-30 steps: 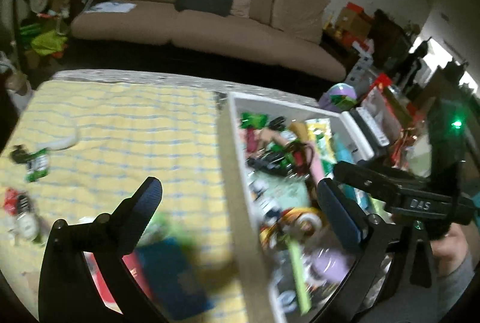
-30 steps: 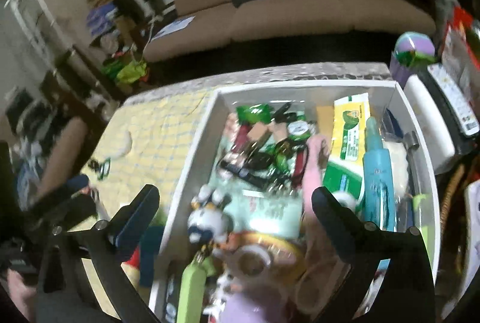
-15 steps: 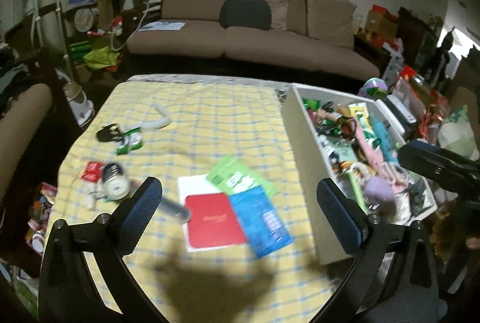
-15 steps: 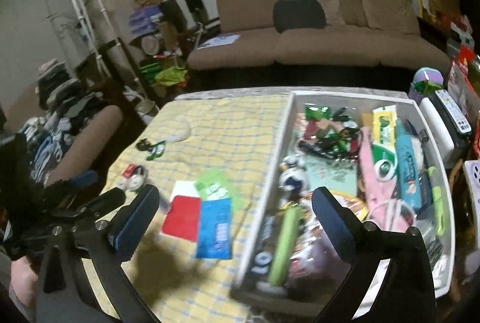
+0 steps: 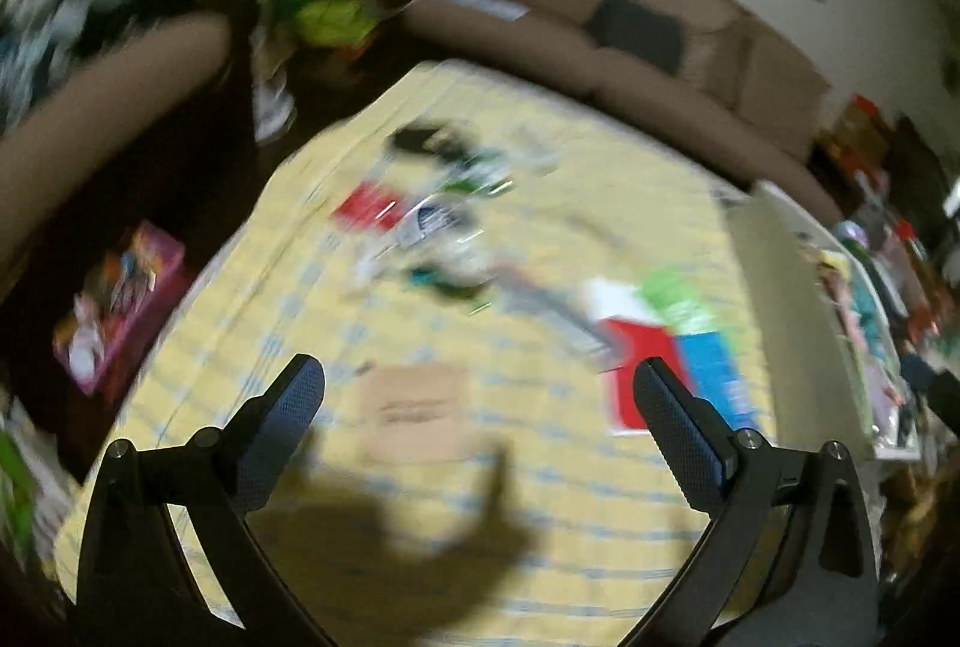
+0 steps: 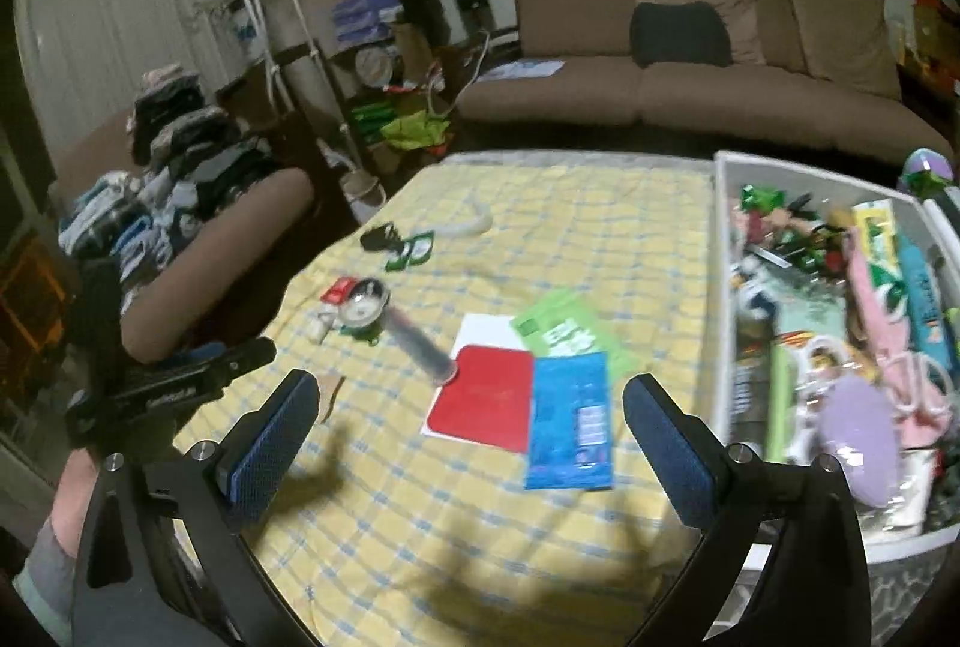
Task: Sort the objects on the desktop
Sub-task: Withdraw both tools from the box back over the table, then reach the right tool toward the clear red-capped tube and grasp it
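Observation:
A yellow checked cloth (image 6: 600, 251) covers the table. On it lie a red card (image 6: 486, 398), a blue packet (image 6: 570, 419), a green packet (image 6: 567, 332), a dark tube (image 6: 417, 341), a round tin (image 6: 363, 308) and a brown card (image 5: 414, 410). The white bin (image 6: 723, 299) at the right is full of mixed items. My right gripper (image 6: 468, 437) hangs open and empty above the near cloth. My left gripper (image 5: 477, 422) is open and empty over the brown card; its view is blurred. The left gripper's body (image 6: 174, 383) shows at the table's left edge.
A brown sofa (image 6: 690, 71) with a dark cushion stands behind the table. An armchair piled with clothes (image 6: 180, 191) is at the left, and a pink box (image 5: 120, 299) lies on the floor. A white curved piece (image 6: 465, 227) and a green sachet (image 6: 411, 251) lie further back.
Both grippers have pulled back from the bin and swung left over the cloth. The left wrist view now sweeps left fast and blurs. Both stay open and empty.

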`<action>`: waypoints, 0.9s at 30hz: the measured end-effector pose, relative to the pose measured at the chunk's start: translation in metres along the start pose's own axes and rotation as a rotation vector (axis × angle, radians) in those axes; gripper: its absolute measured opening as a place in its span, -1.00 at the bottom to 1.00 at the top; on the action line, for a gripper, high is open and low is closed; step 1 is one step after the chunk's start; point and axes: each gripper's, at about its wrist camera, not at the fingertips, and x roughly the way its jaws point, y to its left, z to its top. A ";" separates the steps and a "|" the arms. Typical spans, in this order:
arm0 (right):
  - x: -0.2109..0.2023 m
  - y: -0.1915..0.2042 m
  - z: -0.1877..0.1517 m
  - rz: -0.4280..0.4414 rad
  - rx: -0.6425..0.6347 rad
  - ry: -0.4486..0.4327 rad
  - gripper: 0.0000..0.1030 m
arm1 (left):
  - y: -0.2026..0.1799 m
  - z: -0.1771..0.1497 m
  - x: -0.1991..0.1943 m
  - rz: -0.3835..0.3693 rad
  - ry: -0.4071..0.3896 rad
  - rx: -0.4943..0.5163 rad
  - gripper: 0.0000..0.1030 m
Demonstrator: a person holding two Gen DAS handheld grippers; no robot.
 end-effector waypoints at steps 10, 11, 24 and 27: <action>0.092 0.016 -0.032 0.006 -0.058 0.093 0.73 | 0.053 -0.009 0.041 0.013 0.021 -0.135 0.99; 0.101 0.017 -0.033 0.007 -0.069 0.104 0.59 | 0.051 -0.008 0.045 0.011 0.030 -0.138 0.99; 0.238 0.032 -0.016 0.050 -0.200 0.268 -0.26 | 0.015 -0.004 0.066 -0.139 0.154 -0.101 0.99; 0.245 0.035 -0.011 0.061 -0.227 0.294 -0.15 | 0.015 -0.005 0.070 -0.185 0.178 -0.128 0.99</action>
